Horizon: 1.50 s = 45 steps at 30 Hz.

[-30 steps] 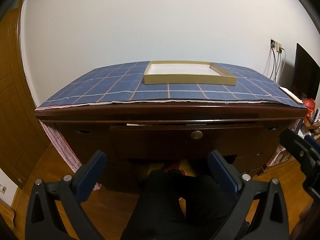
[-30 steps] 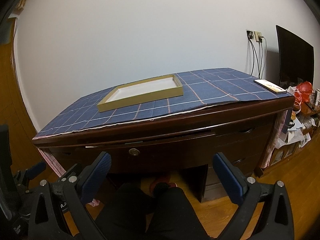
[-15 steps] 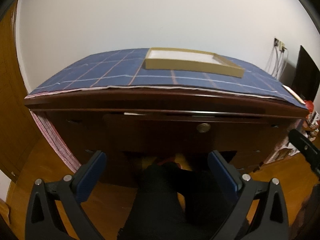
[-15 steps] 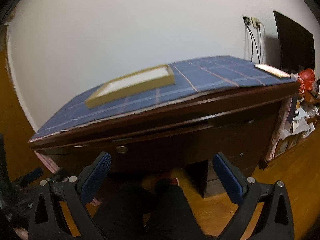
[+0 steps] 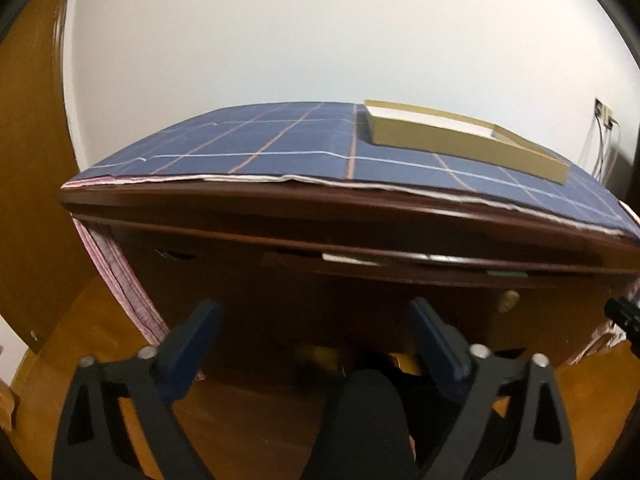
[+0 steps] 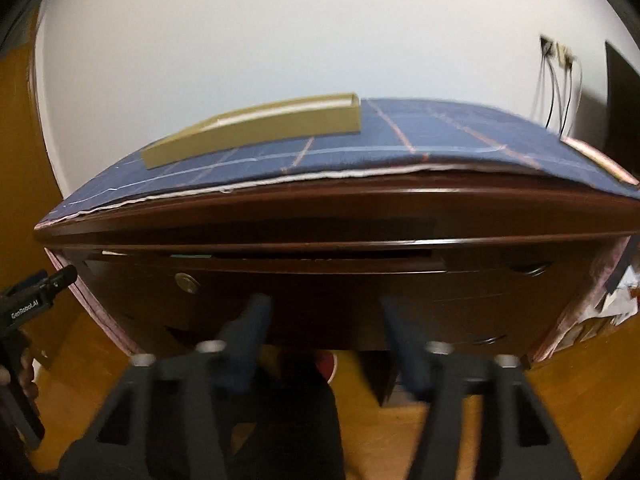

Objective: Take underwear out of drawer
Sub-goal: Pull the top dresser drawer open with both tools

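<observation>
The dark wooden desk's centre drawer (image 5: 360, 296) (image 6: 320, 280) stands a crack ajar, with a round brass lock (image 5: 508, 301) (image 6: 185, 282) on its front. No underwear shows; the drawer's inside is hidden. My left gripper (image 5: 314, 312) hangs just before the drawer front's left part, its jaws wide and closing slightly, nothing between them. My right gripper (image 6: 325, 306) faces the drawer front right of the lock, its jaws closing to a narrower gap, also with nothing between them. A shallow tan box (image 5: 460, 140) (image 6: 256, 132) lies on the blue checked cloth (image 5: 248, 152) (image 6: 440, 128) above.
A person's dark-trousered legs (image 5: 368, 420) (image 6: 280, 420) fill the space below both grippers, over a wooden floor (image 5: 240, 420). Pink fabric (image 5: 120, 280) hangs at the desk's left side. A phone (image 6: 600, 156), wall cables (image 6: 556, 80) and a dark screen (image 6: 620, 92) are at the right.
Both grippers have come closer to the desk front and sunk, so the tabletop looks flatter. The right jaws have narrowed a lot, the left only a little.
</observation>
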Motion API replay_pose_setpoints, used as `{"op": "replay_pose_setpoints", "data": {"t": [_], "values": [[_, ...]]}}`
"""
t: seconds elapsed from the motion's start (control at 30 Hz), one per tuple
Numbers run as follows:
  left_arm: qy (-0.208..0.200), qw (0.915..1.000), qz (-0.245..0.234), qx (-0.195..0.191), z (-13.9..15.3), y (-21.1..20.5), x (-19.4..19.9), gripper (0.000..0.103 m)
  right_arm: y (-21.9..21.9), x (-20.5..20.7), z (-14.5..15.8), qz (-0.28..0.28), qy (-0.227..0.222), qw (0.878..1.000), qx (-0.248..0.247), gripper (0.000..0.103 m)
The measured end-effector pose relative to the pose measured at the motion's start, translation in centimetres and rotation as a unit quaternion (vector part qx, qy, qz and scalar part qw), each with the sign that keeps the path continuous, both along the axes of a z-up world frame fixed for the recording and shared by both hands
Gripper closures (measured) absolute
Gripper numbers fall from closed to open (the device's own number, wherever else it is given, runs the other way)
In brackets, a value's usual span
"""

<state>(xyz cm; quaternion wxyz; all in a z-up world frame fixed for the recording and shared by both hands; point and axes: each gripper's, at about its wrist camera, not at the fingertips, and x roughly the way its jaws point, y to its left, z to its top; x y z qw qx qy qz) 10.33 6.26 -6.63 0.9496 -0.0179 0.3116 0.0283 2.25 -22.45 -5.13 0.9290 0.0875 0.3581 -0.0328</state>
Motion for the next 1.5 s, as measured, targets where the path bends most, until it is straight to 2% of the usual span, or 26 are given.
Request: {"op": "replay_pose_setpoints", "data": {"t": [0.1,0.2,0.27,0.33,0.4,0.5,0.63,0.8,0.87,1.0,1.17,1.5], "values": [[0.006,0.9999,0.01,-0.007,-0.4,0.4,1.2,0.012,-1.4,1.2,-0.8,-0.02,0.011,1.0,0.019,0.056],[0.01,0.9996,0.026,-0.002,-1.0,1.2,2.1,0.012,-3.7,1.0,-1.0,-0.042,-0.002,0.998,0.039,0.056],[0.014,0.9993,0.031,-0.013,-1.6,2.2,2.5,0.011,-5.2,0.8,-1.4,-0.052,-0.004,0.997,0.054,0.055],[0.02,0.9991,0.033,-0.019,-2.1,3.0,2.9,0.011,-6.2,1.0,-2.0,-0.049,0.009,0.997,0.061,0.05],[0.023,0.9989,0.034,-0.021,-2.6,3.6,3.2,0.011,-6.7,1.1,-2.4,-0.044,0.012,0.997,0.069,0.05],[0.024,0.9984,0.047,-0.021,-3.0,4.7,3.4,0.011,-7.6,1.4,-2.6,-0.043,0.002,0.996,0.081,0.05],[0.019,0.9983,0.052,-0.02,-3.2,5.8,3.7,0.009,-8.8,1.6,-2.4,-0.047,-0.009,0.995,0.089,0.04],[0.021,0.9979,0.058,-0.018,-3.7,5.7,3.9,0.008,-8.6,2.9,-2.7,-0.015,-0.008,0.996,0.088,0.038],[0.026,0.9981,0.052,-0.022,-3.9,5.0,3.9,0.008,-8.2,3.5,-2.6,-0.013,-0.006,0.997,0.076,0.038],[0.018,0.9991,0.026,-0.028,-3.2,3.4,3.6,0.008,-8.4,3.7,-2.7,-0.009,-0.007,0.996,0.086,0.038],[0.012,0.9998,-0.015,0.0,-2.6,0.8,3.7,0.008,-8.2,3.7,-2.6,-0.009,0.004,0.997,0.082,0.038],[0.002,0.9995,-0.03,-0.006,-1.4,0.6,2.8,0.007,-7.4,2.2,-2.0,-0.016,0.035,0.996,0.075,0.039]]}}
